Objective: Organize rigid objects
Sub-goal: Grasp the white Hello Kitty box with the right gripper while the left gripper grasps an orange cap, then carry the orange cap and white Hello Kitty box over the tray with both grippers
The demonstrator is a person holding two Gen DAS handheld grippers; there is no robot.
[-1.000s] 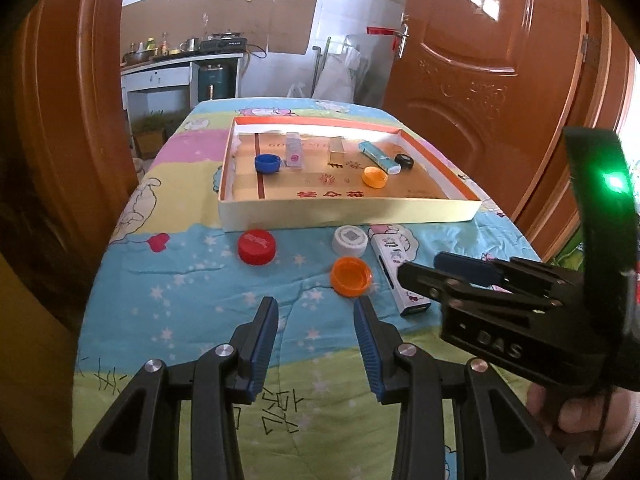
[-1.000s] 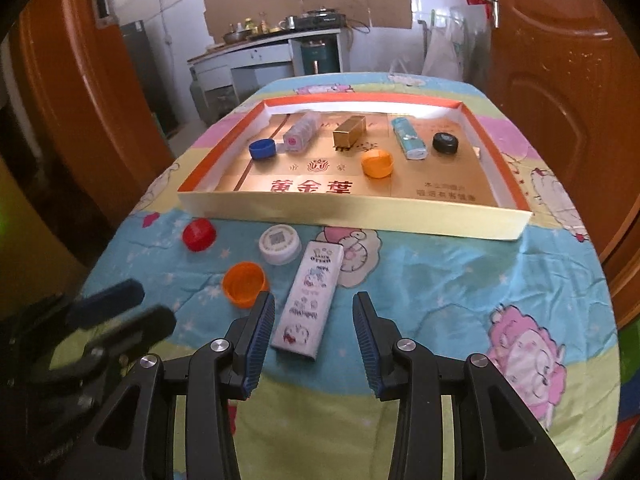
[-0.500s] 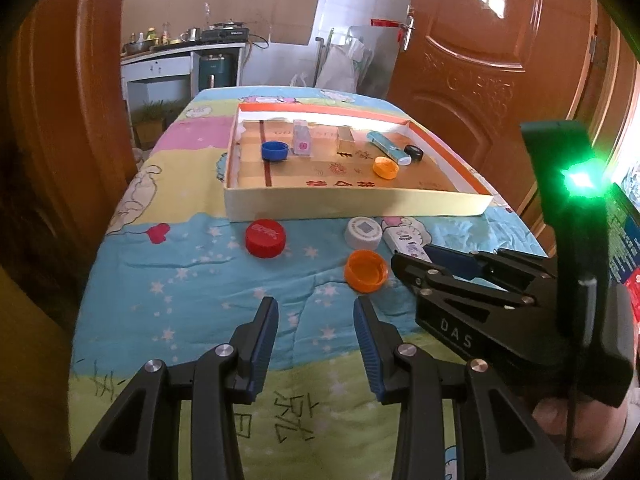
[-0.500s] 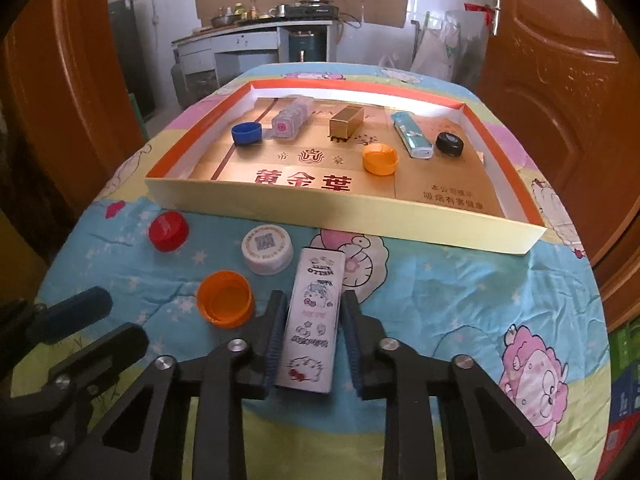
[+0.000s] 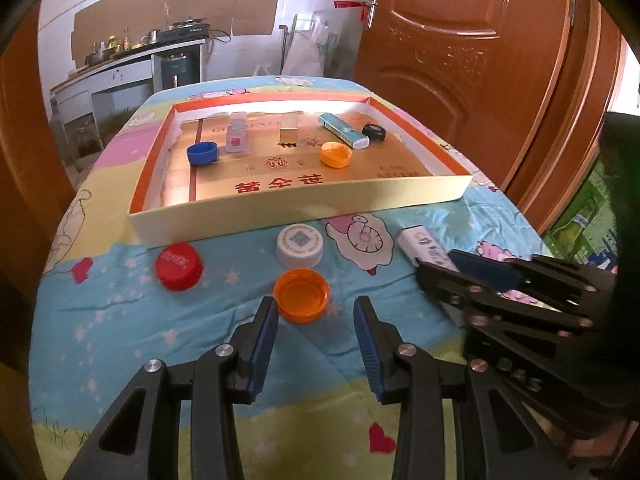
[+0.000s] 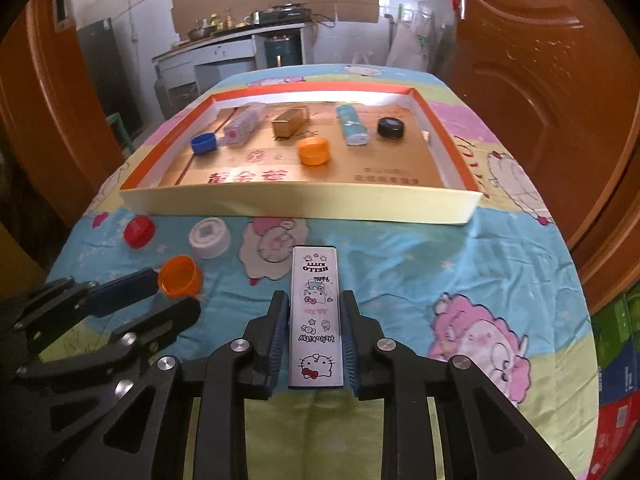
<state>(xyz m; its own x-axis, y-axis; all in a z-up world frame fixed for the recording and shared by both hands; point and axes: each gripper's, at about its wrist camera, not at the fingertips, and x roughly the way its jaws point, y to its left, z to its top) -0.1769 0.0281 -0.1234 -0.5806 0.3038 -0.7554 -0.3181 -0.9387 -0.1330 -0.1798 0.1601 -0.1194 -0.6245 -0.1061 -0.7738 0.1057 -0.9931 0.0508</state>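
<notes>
Table (image 6: 420, 264) covered with a blue, yellow and pink cartoon-print cloth; all items sit on it.

Shallow rectangular cardboard tray with orange rim and pale yellow outer wall (image 6: 296, 200), far half of the table. Inside, left to right in the right wrist view: blue plastic bottle cap (image 6: 204, 143), clear plastic case with pink label (image 6: 242, 125), gold rectangular box (image 6: 290, 122), orange plastic cap (image 6: 315, 151), teal and white tube-shaped pack (image 6: 352, 125), black round cap (image 6: 391, 127). All well apart from the near wall.

Long flat white tin with Hello Kitty print (image 6: 316, 316): outside the tray, near centre-right of the table, long axis pointing toward the tray. Right claw (image 6: 314, 308) is clenched on it, one blue pad on each long side, both touching. Whether the tin is clear of the cloth cannot be told.

Left claw (image 5: 316, 312): released, jaws spread, low over the cloth, holding nothing. Open orange plastic cap (image 5: 302, 295), hollow side up, lies just beyond the fingertips, roughly between them.

White round cap with QR-code print (image 5: 300, 245): just far of that orange cap, near the tray's near wall.

Red plastic bottle cap (image 5: 179, 266): left of both, apart from them.
</notes>
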